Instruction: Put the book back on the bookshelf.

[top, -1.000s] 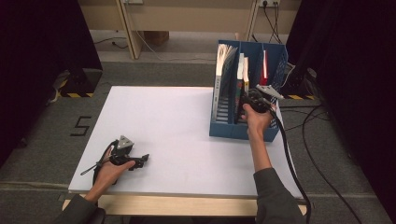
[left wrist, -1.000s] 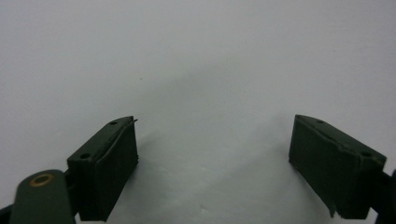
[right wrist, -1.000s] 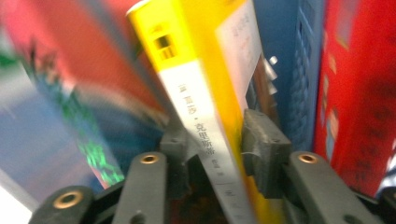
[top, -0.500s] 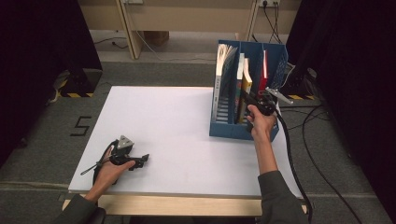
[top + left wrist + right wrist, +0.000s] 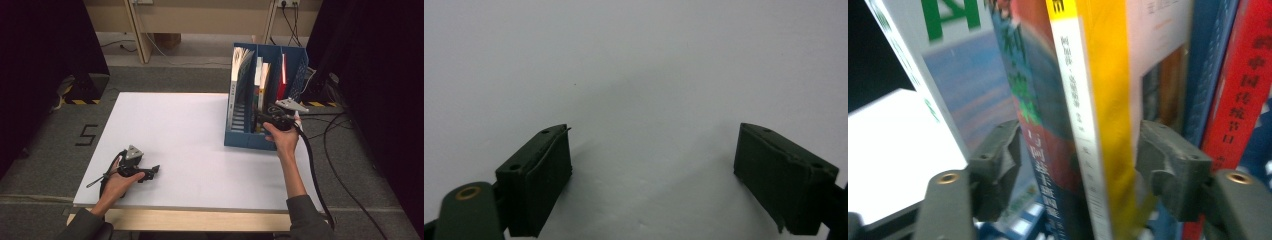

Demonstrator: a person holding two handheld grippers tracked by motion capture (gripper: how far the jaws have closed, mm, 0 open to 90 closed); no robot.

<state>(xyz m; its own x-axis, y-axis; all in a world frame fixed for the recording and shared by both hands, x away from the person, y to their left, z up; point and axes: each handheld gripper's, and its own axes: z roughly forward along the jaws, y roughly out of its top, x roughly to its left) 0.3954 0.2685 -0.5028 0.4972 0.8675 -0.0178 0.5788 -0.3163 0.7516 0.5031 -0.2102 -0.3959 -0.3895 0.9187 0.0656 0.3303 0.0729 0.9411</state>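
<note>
A white worktop fills the centre of the high view, a blue file rack at its right edge. In the right gripper view, a yellow-spined book with a white strip of black characters stands centre frame, beside a book with a red and dark blue cover. A red book with gold characters sits far right; a white book with green lettering, upper left.
</note>
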